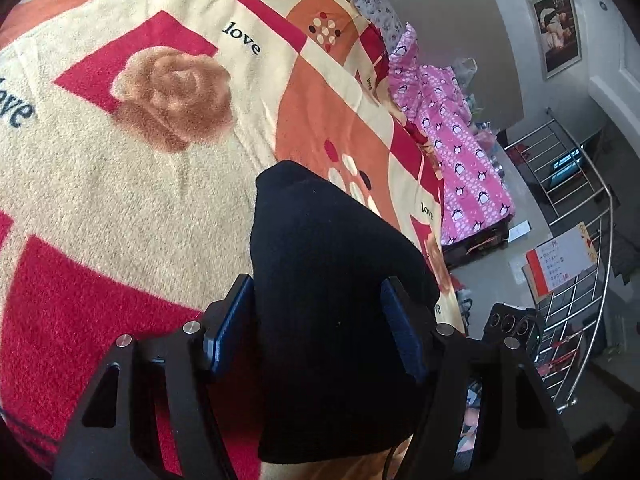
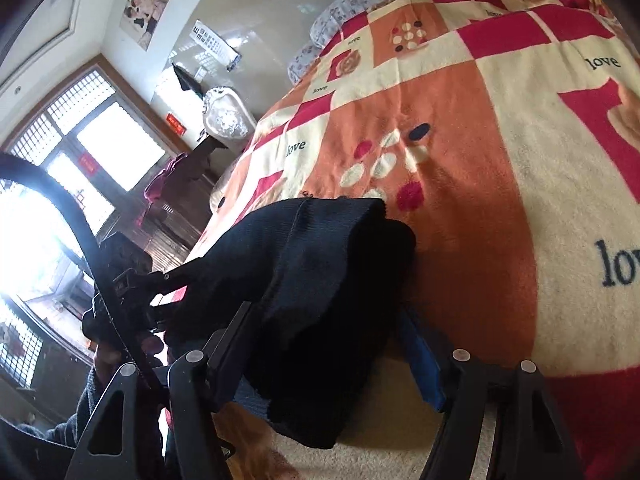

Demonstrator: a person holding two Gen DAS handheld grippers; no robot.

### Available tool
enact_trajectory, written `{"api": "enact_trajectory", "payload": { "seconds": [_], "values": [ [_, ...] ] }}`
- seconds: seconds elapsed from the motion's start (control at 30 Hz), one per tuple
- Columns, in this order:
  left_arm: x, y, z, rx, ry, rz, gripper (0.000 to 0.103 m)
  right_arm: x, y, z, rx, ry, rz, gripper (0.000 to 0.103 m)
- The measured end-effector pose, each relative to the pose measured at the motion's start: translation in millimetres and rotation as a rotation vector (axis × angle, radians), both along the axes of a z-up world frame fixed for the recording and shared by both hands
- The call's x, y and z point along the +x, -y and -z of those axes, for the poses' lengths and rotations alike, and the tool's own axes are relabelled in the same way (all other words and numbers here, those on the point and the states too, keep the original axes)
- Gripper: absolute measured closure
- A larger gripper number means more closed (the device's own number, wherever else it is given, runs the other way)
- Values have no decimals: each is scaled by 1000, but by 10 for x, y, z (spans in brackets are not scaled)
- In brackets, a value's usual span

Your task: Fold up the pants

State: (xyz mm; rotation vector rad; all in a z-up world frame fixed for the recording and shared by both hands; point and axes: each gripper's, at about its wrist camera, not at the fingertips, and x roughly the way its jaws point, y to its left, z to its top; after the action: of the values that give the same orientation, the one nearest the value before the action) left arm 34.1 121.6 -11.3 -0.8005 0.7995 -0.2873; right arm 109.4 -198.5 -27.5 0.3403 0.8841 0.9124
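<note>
The black pants (image 1: 336,280) hang bunched between the jaws of my left gripper (image 1: 318,312), over the blanket on the bed (image 1: 120,184). The jaws stand wide, with fabric filling the gap between the blue pads (image 1: 228,320). In the right wrist view the same black pants (image 2: 316,280) lie thickly folded between the jaws of my right gripper (image 2: 324,340), with a ribbed edge on top. The left gripper's body (image 2: 132,280) shows at the left, at the other end of the cloth.
The bed carries a red, orange and cream "love" blanket (image 2: 480,160). A pink penguin-print cloth (image 1: 452,148) hangs off the far bed edge. A metal railing (image 1: 576,240) and floor clutter lie beyond. Windows (image 2: 100,148) and a dark cabinet (image 2: 176,216) stand left of the bed.
</note>
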Motion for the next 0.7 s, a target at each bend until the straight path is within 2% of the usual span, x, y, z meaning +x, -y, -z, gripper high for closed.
{"api": "enact_trajectory", "payload": {
  "seconds": [0.07, 0.1, 0.17, 0.23, 0.3, 0.4, 0.57, 0.6, 0.7],
  "values": [
    [-17, 30, -20, 24, -12, -37, 41, -4, -17, 11, 3, 8, 15, 41],
    [-26, 86, -56, 68, -14, -49, 56, 2, -17, 21, 5, 4, 19, 49],
    [-51, 305, -214, 257, 16, -56, 64, 13, 18, 11, 16, -9, 33, 60],
    [-14, 532, -381, 421, 42, -44, 68, -19, -26, -103, -58, 63, 16, 70],
    [128, 579, -487, 434, 68, -32, 68, 6, -56, -229, -115, 105, 26, 72],
    [496, 578, -583, 425, 101, -9, 68, 241, 0, -383, -129, 138, 60, 73],
    [1077, 603, -412, 487, 57, -7, 68, 1065, 6, -429, -139, 80, 68, 73],
    [1166, 595, -324, 500, 40, -5, 66, 1197, -31, -390, -150, 69, 50, 73],
    [1212, 546, -206, 494, 59, -31, 44, 1476, -37, -128, -149, -9, 22, 66]
  ]
}}
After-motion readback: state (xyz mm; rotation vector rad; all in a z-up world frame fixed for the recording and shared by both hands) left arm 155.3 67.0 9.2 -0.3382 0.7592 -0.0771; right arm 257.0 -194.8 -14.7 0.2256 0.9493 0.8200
